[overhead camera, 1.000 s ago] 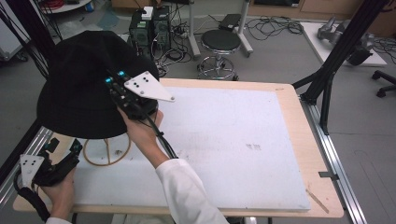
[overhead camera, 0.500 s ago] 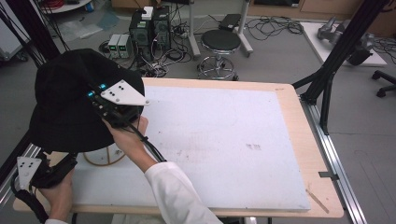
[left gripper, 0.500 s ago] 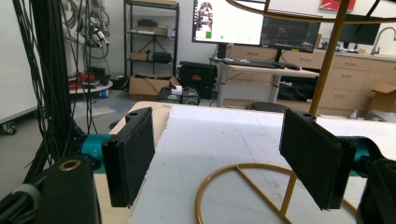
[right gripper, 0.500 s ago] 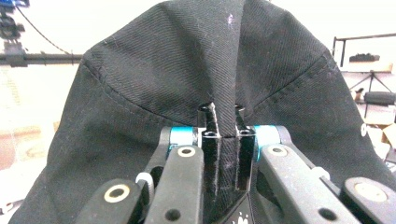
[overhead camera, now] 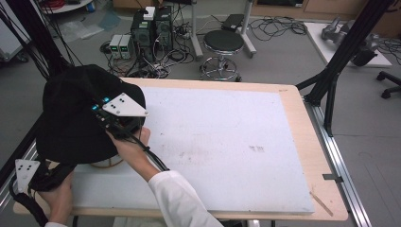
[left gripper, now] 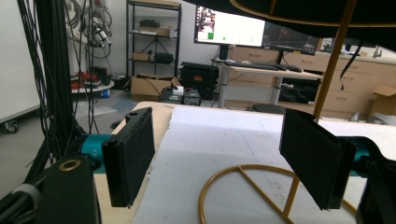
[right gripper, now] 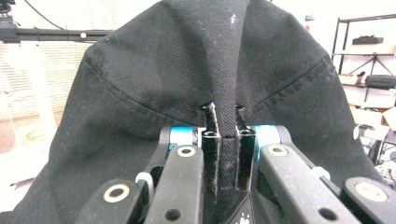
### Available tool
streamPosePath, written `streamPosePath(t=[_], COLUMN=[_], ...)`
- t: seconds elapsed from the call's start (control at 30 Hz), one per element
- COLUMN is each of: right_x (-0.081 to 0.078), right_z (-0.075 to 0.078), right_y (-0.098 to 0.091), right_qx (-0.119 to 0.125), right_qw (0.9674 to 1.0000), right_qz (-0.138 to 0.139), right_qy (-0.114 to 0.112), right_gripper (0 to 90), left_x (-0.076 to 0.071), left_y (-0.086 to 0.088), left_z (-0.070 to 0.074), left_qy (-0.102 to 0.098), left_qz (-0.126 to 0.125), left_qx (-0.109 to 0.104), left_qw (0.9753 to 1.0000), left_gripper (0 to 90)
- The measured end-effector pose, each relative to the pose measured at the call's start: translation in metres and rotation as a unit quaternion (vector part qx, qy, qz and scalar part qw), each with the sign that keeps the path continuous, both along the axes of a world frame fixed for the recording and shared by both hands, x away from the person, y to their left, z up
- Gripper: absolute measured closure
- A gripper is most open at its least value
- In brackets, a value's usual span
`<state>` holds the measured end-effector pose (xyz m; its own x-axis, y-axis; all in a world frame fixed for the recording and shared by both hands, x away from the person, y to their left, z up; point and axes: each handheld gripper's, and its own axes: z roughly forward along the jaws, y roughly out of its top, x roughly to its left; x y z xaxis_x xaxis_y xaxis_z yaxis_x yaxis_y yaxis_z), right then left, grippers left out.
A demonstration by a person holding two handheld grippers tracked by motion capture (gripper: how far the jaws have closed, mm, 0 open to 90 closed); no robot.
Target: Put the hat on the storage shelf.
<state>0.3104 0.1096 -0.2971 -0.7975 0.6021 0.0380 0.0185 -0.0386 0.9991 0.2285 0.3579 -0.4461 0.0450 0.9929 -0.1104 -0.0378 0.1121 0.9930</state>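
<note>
Pinching a fold of black fabric, the right gripper [right gripper: 223, 140] is being held clenched on the black hat [overhead camera: 75, 113], which is being carried over the yellow wire stand [left gripper: 261, 186] at the near left corner of the worktop [overhead camera: 293, 118]; the hat is hanging above the stand's ring base, and whether its crown is already touching the stand's top cannot be told from the high view. The left gripper [left gripper: 224, 158] is being kept released, its jaws standing wide apart on either side of the stand's base. For the step to be done well, the hat is probably best lowered straight down with the crown centred over the upright; the pinch should be kept until the fabric is being borne by the stand; the base may be steadied by the left gripper.
</note>
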Motion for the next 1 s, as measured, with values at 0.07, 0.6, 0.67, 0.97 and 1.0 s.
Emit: streamPosePath(t=[0.07, 0.6, 0.67, 0.97, 1.0], right_x=[-0.002, -0.001, -0.001, 0.001, 0.001], right_z=[-0.001, 0.001, 0.002, 0.006, 0.006], right_y=[-0.001, -0.007, -0.009, -0.019, -0.02], right_qx=[0.0, 0.007, 0.012, 0.036, 0.039], right_qw=[1.0, 1.0, 0.9999, 0.9988, 0.9986], right_qz=[0.0, 0.004, 0.008, -0.03, -0.032], right_qy=[0.001, 0.001, 0.001, 0.013, 0.014], right_gripper=[85.3, 73.2, 67.0, 38.4, 36.3], left_x=[0.0, 0.0, 0.0, 0.0, 0.0], left_y=[0.0, 0.002, 0.001, 0.001, 0.001], left_z=[0.0, -0.001, -0.001, -0.001, -0.001], left_qy=[-0.002, 0.0, -0.001, 0.001, 0.0], left_qz=[0.001, 0.0, -0.001, -0.001, 0.0], left_qx=[-0.001, -0.006, -0.007, -0.006, -0.007], left_qw=[1.0, 1.0, 1.0, 1.0, 1.0], left_gripper=[26.7, 26.8, 26.8, 26.8, 26.7])
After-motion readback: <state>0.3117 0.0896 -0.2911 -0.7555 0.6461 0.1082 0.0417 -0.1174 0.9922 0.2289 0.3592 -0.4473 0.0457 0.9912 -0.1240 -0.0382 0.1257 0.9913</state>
